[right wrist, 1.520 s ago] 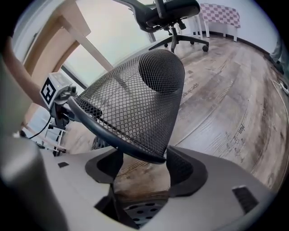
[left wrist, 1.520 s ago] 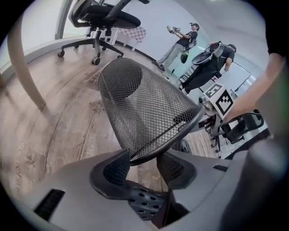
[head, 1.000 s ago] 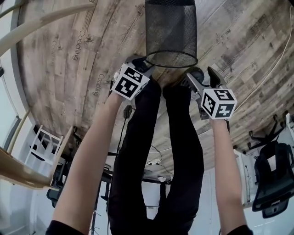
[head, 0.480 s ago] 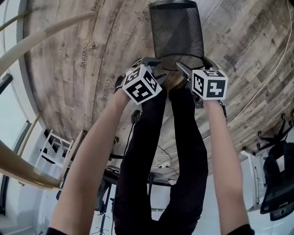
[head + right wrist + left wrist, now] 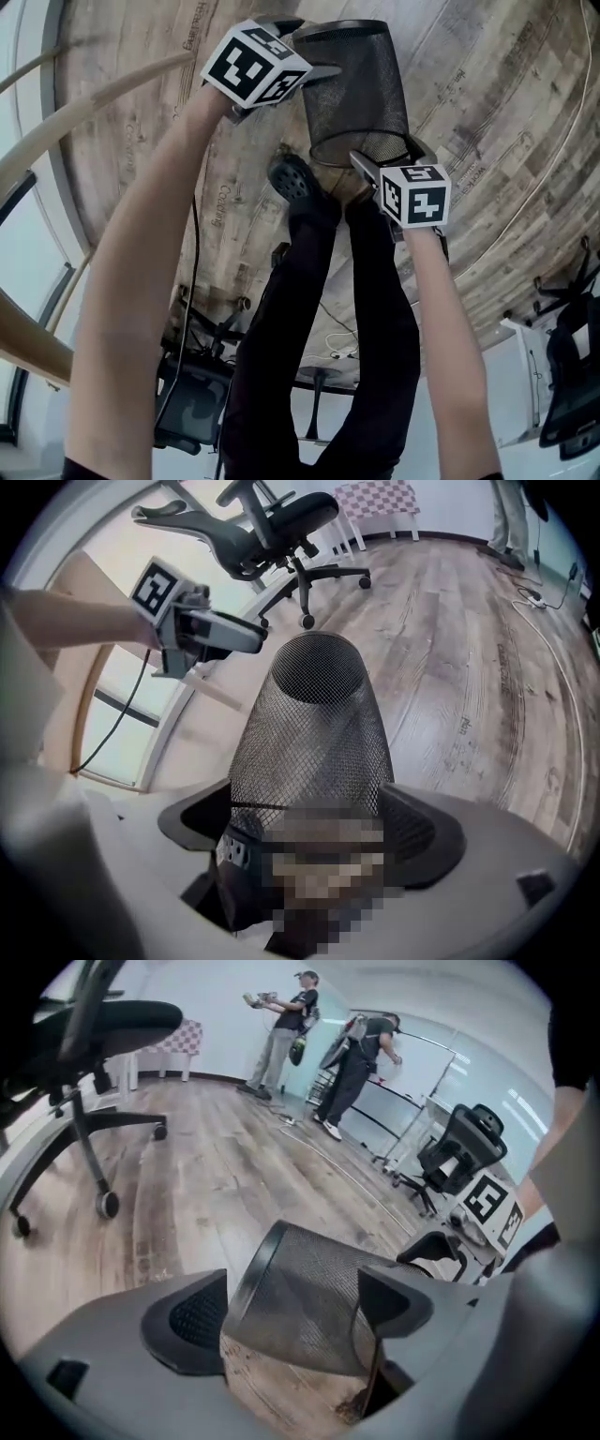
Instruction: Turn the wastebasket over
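Observation:
The black mesh wastebasket [image 5: 356,89] lies on its side on the wooden floor, one end toward me and the other pointing away. My left gripper [image 5: 314,58] reaches in from the left at the far end. Its jaws are opening, and in the left gripper view the wastebasket [image 5: 309,1302] lies between the pads without being pressed. My right gripper [image 5: 375,161] sits at the near end. Its jaws are opening too and straddle the wastebasket [image 5: 314,733] at their widest. I cannot tell if the pads [image 5: 422,832] touch the mesh.
My legs and a dark shoe [image 5: 292,178] stand just short of the basket. A thin cable [image 5: 553,141] curves over the floor at right. Office chairs [image 5: 272,522] and a chequered table [image 5: 375,503] stand further off. Two people [image 5: 286,1026] work at the far wall.
My left gripper has swung from the basket's near rim up along its left side to the far end, and its jaws have spread. The right gripper closed in on the near rim and stopped.

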{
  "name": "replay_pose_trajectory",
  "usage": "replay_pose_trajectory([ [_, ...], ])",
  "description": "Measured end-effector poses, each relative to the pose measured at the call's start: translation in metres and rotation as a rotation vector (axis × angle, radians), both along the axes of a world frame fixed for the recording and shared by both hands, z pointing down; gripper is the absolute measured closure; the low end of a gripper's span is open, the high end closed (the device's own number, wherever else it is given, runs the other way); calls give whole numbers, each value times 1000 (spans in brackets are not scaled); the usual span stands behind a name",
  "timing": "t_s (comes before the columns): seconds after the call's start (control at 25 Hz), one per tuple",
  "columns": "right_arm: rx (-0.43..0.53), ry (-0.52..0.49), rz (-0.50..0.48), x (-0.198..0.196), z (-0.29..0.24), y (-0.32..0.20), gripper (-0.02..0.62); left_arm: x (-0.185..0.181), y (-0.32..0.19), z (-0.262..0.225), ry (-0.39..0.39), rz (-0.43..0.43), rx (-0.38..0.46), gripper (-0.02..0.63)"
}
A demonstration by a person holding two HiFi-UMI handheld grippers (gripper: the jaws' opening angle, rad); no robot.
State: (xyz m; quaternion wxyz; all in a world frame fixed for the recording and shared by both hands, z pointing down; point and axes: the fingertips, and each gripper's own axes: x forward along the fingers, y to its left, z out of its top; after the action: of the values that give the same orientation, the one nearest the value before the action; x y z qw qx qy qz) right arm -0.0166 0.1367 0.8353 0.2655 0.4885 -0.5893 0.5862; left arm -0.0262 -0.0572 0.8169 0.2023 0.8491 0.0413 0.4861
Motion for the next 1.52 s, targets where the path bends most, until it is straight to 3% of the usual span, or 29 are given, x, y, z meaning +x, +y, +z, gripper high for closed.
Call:
replay_pose_trajectory([
  [0.12,19,10,4,-1,-3,1,140,24,6,18,-43,243,9,154],
  [0.2,41,9,15,-1,-4,0,138,27,13,30,-90,340,-49,151],
  [0.28,69,7,27,1,-3,-3,138,30,14,32,-111,321,-121,150],
  [0.36,79,6,28,2,-2,-2,138,31,15,32,-113,294,-130,150],
  [0.56,29,-20,-28,-14,-2,19,135,7,35,25,-176,312,-88,150],
  [0.72,45,7,-80,-27,-9,45,135,-6,58,-10,-113,344,6,160],
  [0.76,43,15,-103,-30,-10,56,133,-10,64,-22,-95,353,24,206],
  [0.8,38,25,-131,-33,-9,67,133,-14,71,-34,-78,365,39,312],
  [0.92,20,35,-191,-38,-7,89,133,-23,85,-58,-58,414,55,396],
  [1.16,-2,52,-226,-46,-6,97,133,-33,100,-70,-79,434,96,417],
  [1.4,70,150,-281,-34,8,50,133,-26,69,-103,-10,332,153,452],
  [1.52,57,203,-334,-25,23,24,135,-24,57,-115,20,293,223,465],
])
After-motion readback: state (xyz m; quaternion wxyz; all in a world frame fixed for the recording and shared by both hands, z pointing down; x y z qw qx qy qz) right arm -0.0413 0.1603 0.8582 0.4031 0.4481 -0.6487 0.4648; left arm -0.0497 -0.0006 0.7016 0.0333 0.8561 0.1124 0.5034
